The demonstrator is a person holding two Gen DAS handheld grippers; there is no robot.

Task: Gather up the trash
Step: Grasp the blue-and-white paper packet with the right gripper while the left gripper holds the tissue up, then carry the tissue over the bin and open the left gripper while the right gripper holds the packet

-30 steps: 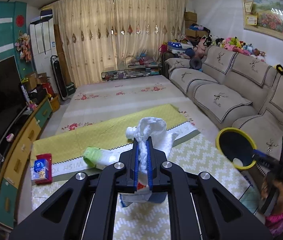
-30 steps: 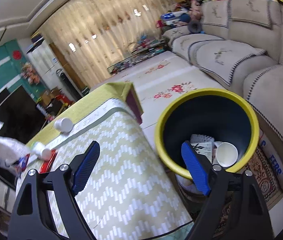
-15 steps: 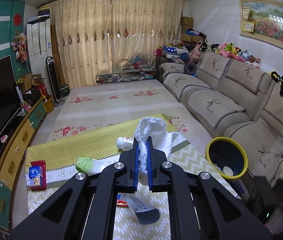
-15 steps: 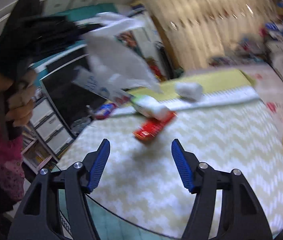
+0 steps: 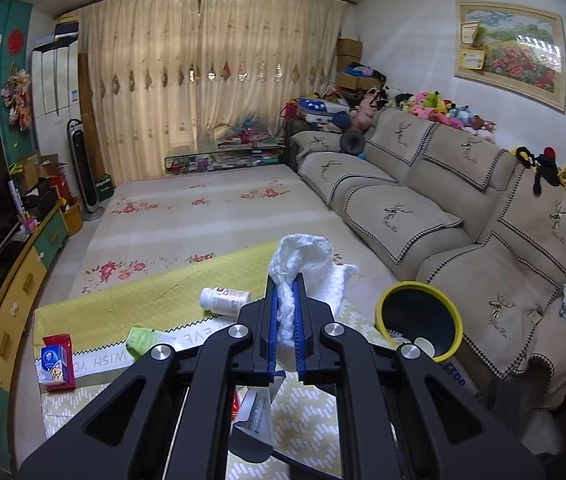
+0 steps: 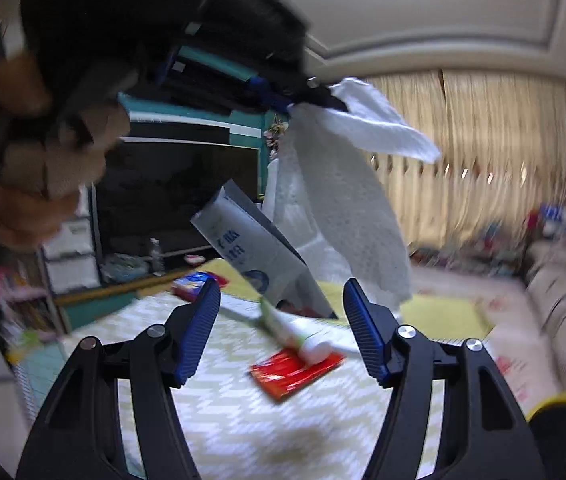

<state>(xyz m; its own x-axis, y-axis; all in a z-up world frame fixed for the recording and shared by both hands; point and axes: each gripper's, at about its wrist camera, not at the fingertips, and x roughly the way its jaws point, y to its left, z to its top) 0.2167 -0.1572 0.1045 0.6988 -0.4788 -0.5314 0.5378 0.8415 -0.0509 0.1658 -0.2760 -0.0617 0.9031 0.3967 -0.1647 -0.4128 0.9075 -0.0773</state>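
Note:
My left gripper (image 5: pixel 285 300) is shut on a crumpled white paper towel (image 5: pixel 303 264), lifted above the table. A grey-blue packet (image 5: pixel 257 412) hangs under the towel. In the right wrist view the left gripper (image 6: pixel 295 100) is up high in a person's hand (image 6: pixel 43 160), with the towel (image 6: pixel 343 208) and the packet (image 6: pixel 259 252) dangling from it. My right gripper (image 6: pixel 281 308) is open just in front of the packet's lower end, and its pads touch nothing. The black bin with a yellow rim (image 5: pixel 419 320) stands on the floor between the table and the sofa.
On the zigzag tablecloth (image 5: pixel 123 308) lie a white pill bottle (image 5: pixel 223 300), a green-and-white tube (image 5: pixel 143 338) and a red-and-blue box (image 5: pixel 55 360). A red wrapper (image 6: pixel 295 372) lies under the tube (image 6: pixel 303 336). The sofa (image 5: pixel 463 208) runs along the right, the TV cabinet along the left.
The left gripper rose with the towel and packet. The right gripper swung from over the bin to the table, narrowed its jaws, and now faces the hanging packet.

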